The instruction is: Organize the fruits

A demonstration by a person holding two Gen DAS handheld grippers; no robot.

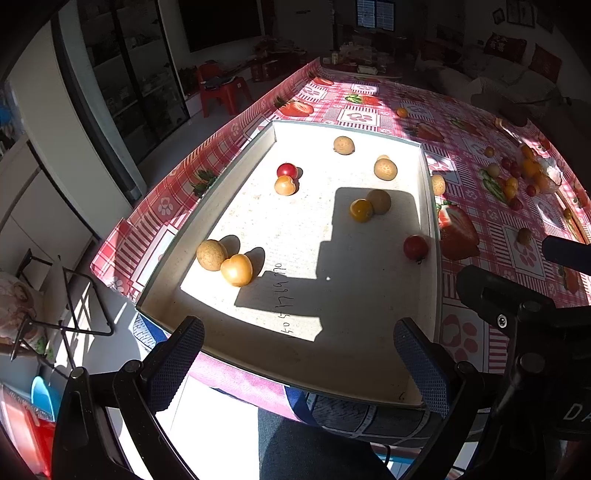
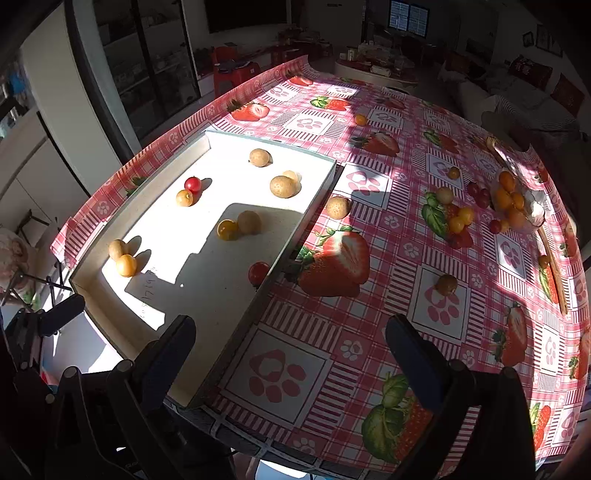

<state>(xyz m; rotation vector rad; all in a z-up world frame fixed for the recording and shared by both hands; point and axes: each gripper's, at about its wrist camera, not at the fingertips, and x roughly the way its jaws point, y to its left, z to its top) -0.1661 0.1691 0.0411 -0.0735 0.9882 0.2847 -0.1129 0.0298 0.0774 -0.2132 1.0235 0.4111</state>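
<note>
1. A pink checked tablecloth (image 2: 369,325), printed with strawberries and paw marks, covers the desk.
2. A red plastic chair (image 1: 223,90) stands on the floor beyond the desk's far left corner.
3. A dark television screen (image 1: 221,22) hangs on the far wall.
4. Glass-fronted cabinets (image 1: 129,74) line the left side.
5. A sofa with red cushions (image 2: 532,88) sits at the far right.

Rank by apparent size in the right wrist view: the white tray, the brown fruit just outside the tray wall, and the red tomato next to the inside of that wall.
1. White tray, by far the largest.
2. Brown fruit and red tomato look nearly alike; the tomato is partly hidden by the wall and nearer the camera, so no ranking between them.
</note>
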